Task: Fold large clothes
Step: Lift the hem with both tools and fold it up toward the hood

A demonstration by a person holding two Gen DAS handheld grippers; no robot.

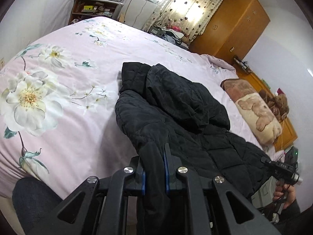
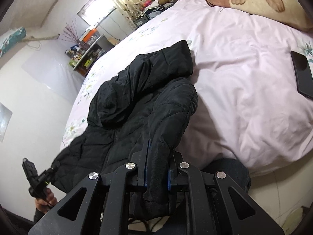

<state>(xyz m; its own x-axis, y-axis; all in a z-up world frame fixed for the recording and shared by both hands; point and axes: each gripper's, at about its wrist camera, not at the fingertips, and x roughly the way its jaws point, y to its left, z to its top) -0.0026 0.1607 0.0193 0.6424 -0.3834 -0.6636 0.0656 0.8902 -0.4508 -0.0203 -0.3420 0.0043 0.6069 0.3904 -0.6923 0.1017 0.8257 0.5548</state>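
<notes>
The pink floral-print bed (image 1: 82, 121) lies wide open on the side away from the headboard — bare quilt out to the far edge. The black quilted hooded jacket (image 1: 176, 105) fills the middle of the near edge. Toward the headboard, a beige pillow with a bear print (image 1: 258, 109) blocks the way, and a flat black phone (image 2: 302, 74) lies on the quilt between pillow and near edge.

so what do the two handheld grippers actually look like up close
Both the left gripper and the right gripper are matte black, with angular linkage arms that have triangular cut-outs and round silver pivot bolts. The slim black jaws carry blue pads on their inner faces. Seen from the opposite camera, each has a black handle with thin cables trailing near the hand. The person wears dark trousers.
</notes>
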